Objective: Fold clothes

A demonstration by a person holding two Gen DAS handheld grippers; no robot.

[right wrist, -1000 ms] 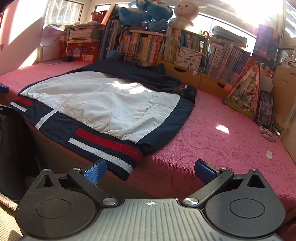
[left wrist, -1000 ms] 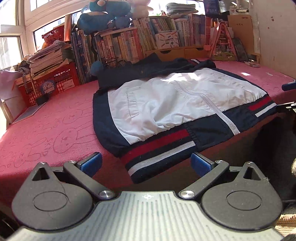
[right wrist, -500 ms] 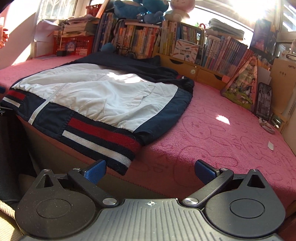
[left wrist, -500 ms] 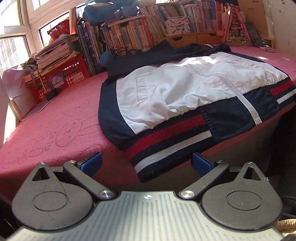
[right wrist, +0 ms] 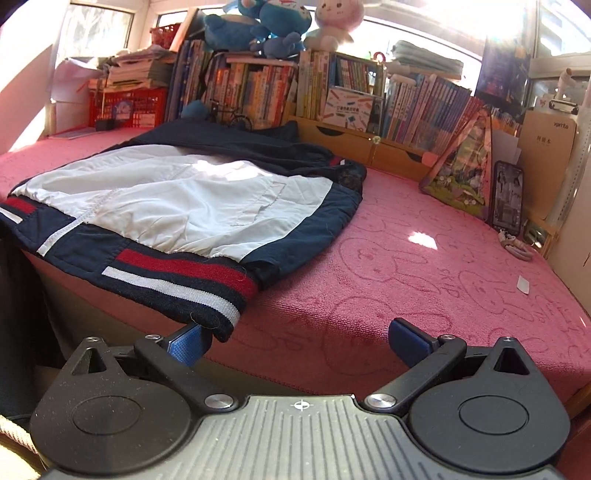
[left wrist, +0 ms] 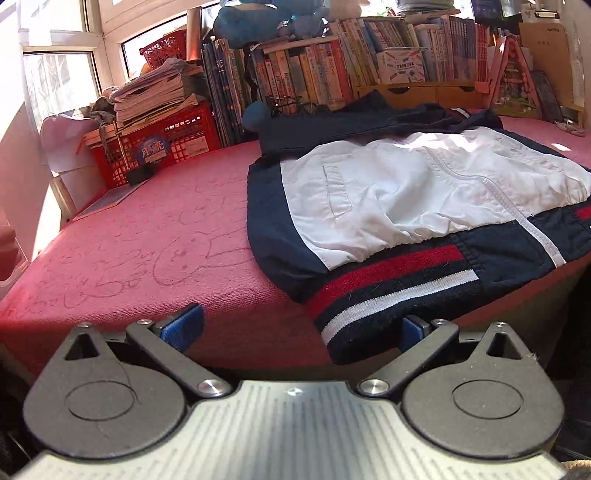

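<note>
left wrist view:
left gripper (left wrist: 297, 326): we see the jaws spread wide, nothing between them, blue pads at the near edge of the bed.
left pad (left wrist: 183, 325): over the bare front side of the bed cover.
right pad (left wrist: 412, 328): just below the jacket hem; we can't tell if it touches.
jacket (left wrist: 424, 206): lies flat on the pink bed cover (left wrist: 147, 240), zip side up, white panel with navy sides, striped red/white/navy hem (left wrist: 384, 291) hanging over the front edge.
jacket position: right of centre in this view, collar end towards the books.
background: red crate (left wrist: 166, 140) with stacked papers on top at left, row of books (left wrist: 332, 70) behind the jacket.

right wrist view:
right gripper (right wrist: 299, 341): we see the tongs wide apart, gripping nothing.
left pad (right wrist: 188, 343): directly under the hem corner that overhangs the bed edge; contact not clear.
right pad (right wrist: 408, 339): in front of bare bed cover (right wrist: 424, 266), well apart from the jacket.
jacket (right wrist: 192, 199): left half of this view, flat, hem (right wrist: 177, 277) at the front edge, a pocket on the white panel.
background: bookshelf (right wrist: 369, 99) along the back, plush toys (right wrist: 280, 22) on top, framed picture (right wrist: 508, 195) leaning at right.
</note>
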